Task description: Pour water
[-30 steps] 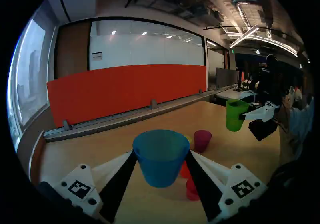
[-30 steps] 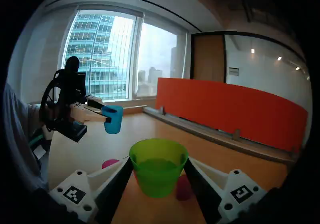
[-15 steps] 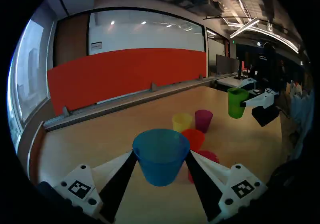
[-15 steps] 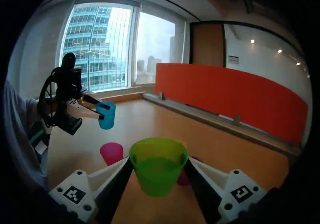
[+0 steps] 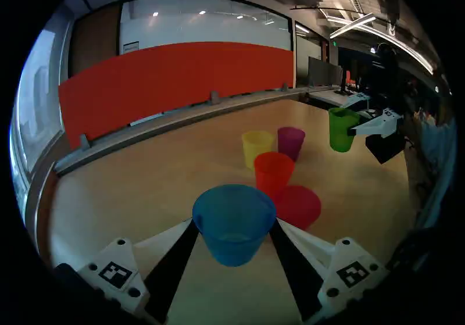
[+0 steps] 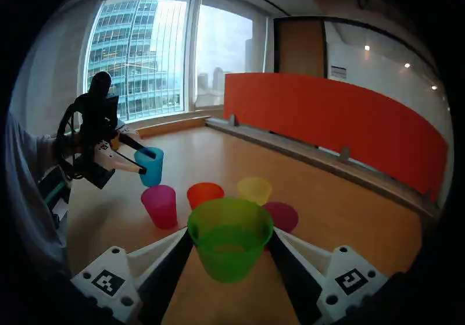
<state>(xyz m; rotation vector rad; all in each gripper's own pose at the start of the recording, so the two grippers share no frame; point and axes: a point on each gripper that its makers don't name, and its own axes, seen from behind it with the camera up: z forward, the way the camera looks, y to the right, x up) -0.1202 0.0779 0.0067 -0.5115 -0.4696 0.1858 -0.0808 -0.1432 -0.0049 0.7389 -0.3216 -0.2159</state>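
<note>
Above table (image 5: 145, 168), blue cup (image 5: 234, 223), part-full green cup (image 6: 230, 238)

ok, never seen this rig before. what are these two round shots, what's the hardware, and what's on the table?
No robot arm here: a person holds a two-finger gripper in each hand, and a fisheye camera rides on each, looking along its fingers. In the left gripper view, the left gripper clamps a blue plastic cup close up. In the right gripper view, the right gripper clamps a translucent green plastic cup, which looks partly filled with liquid. Each view also catches the other gripper farther off. On the light wooden table stand four more plastic cups, clustered: a yellow cup, a purple cup, an orange cup and a pink-red cup. Both held cups are upright, so nothing is pouring.
</note>
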